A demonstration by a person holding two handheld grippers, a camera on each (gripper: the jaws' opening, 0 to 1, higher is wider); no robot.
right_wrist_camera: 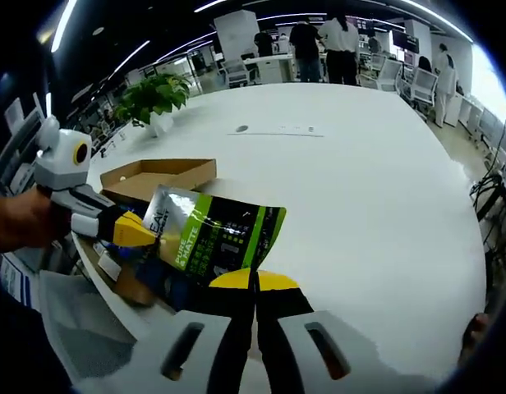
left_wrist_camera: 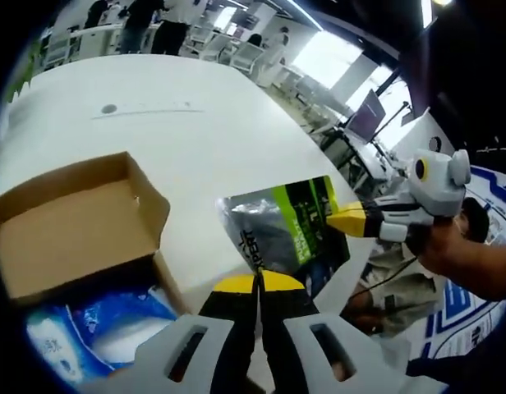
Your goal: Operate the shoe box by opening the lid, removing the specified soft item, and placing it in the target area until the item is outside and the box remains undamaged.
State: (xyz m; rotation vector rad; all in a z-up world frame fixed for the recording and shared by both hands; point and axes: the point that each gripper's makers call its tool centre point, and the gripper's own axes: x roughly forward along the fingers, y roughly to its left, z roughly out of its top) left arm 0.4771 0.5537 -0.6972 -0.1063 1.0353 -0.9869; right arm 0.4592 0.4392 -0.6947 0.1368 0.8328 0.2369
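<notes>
Left gripper view alone shows blue packets (left_wrist_camera: 97, 328) inside the box (left_wrist_camera: 80, 230).

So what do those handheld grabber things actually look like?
Each gripper has two black jaws with yellow tips, rising from a pale grey slotted body. Seen from the side, the body is white and grey with ribbed segments, and the yellow tips are wedge-shaped.

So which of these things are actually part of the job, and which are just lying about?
Part of the job:
- shoe box, lid open
- green and black pouch, gripped by both grippers
- left gripper
- right gripper
- white table

Lying about:
- potted plant
- blue and white pack
</notes>
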